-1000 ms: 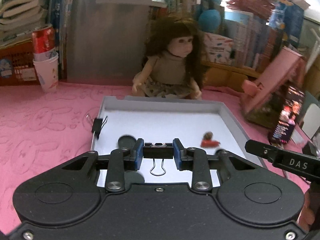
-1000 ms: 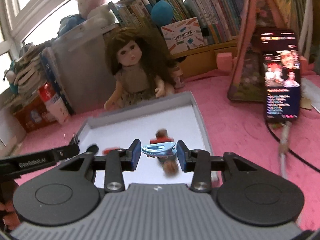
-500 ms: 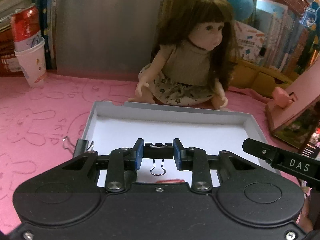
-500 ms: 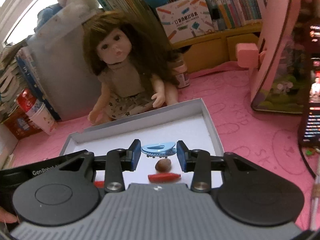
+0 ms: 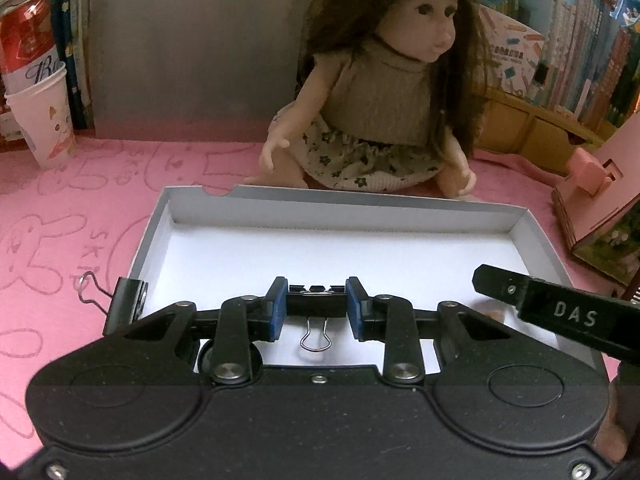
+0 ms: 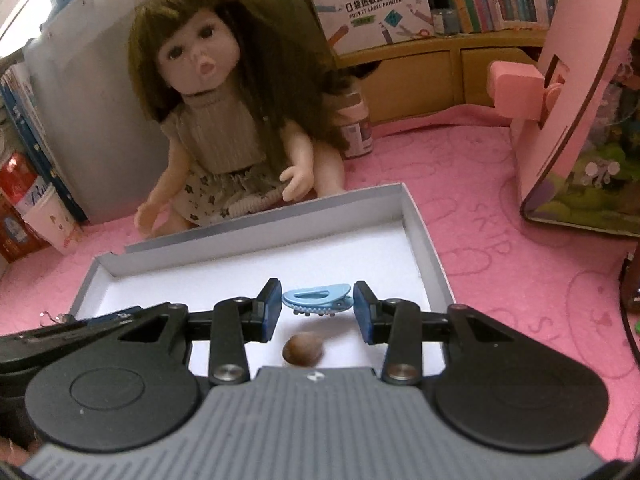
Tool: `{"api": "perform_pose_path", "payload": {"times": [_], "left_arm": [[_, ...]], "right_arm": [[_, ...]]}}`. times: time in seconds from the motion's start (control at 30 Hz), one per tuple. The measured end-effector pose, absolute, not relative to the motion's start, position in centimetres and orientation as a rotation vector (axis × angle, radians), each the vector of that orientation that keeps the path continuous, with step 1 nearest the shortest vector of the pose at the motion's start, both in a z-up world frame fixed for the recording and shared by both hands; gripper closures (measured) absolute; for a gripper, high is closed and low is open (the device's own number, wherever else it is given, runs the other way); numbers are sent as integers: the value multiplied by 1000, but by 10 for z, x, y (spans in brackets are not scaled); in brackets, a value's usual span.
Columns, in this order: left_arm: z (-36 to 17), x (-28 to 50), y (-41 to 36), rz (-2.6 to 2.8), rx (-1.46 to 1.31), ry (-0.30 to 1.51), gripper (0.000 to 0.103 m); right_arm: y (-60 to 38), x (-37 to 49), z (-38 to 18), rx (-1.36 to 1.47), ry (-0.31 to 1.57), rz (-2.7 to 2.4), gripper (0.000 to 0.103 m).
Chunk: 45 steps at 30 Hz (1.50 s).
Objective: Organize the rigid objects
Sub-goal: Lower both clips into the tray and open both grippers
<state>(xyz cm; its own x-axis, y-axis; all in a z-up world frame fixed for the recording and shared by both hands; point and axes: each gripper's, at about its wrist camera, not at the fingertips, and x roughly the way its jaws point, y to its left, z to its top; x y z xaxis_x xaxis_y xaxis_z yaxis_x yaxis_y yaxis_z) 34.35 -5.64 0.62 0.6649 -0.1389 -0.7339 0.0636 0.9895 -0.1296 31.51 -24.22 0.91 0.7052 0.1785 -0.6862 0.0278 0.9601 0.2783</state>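
Observation:
My left gripper is shut on a black binder clip whose wire handle hangs down, held over the white inside of a shallow grey box lid. A second black binder clip is clamped on the lid's left wall. In the right wrist view my right gripper is shut on a light blue hair clip, also above the lid. A brown nut-like object lies on the lid's floor just below the hair clip. The other gripper's black finger reaches in from the right.
A long-haired doll sits just behind the lid on the pink mat. A paper cup holding a red can stands at the back left. At the right stands a pink toy house, and a small jar stands beside the doll.
Both grippers have moved forward over the lid toward the doll, each keeping its clip. The red object and dark disc in the lid have slipped out of view under the grippers.

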Motion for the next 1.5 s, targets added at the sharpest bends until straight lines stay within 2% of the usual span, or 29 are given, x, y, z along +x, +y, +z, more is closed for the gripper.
{"api": "perform_pose_path", "payload": {"times": [0.3, 0.33, 0.4, 0.63, 0.8, 1.13, 1.3, 1.5], "left_arm": [[6, 341, -61, -113, -58, 814, 74], [7, 340, -61, -111, -63, 812, 71], [10, 338, -60, -115, -81, 805, 59], [29, 323, -52, -137, -127, 778, 47], [40, 304, -46, -143, -113, 760, 40], [59, 251, -36, -182, -70, 709, 28], [61, 222, -34, -204, -47, 691, 26], [57, 191, -29, -224, -61, 692, 26]], "right_arm": [[-240, 317, 6, 265, 790, 88, 57], [-241, 318, 6, 267, 790, 92, 57], [-241, 316, 7, 278, 784, 99, 42], [-244, 302, 21, 286, 748, 107, 31], [-246, 284, 31, 289, 719, 117, 20], [-246, 237, 47, 246, 677, 156, 15], [-244, 211, 50, 221, 643, 178, 7], [-239, 182, 50, 175, 606, 185, 4]]}}
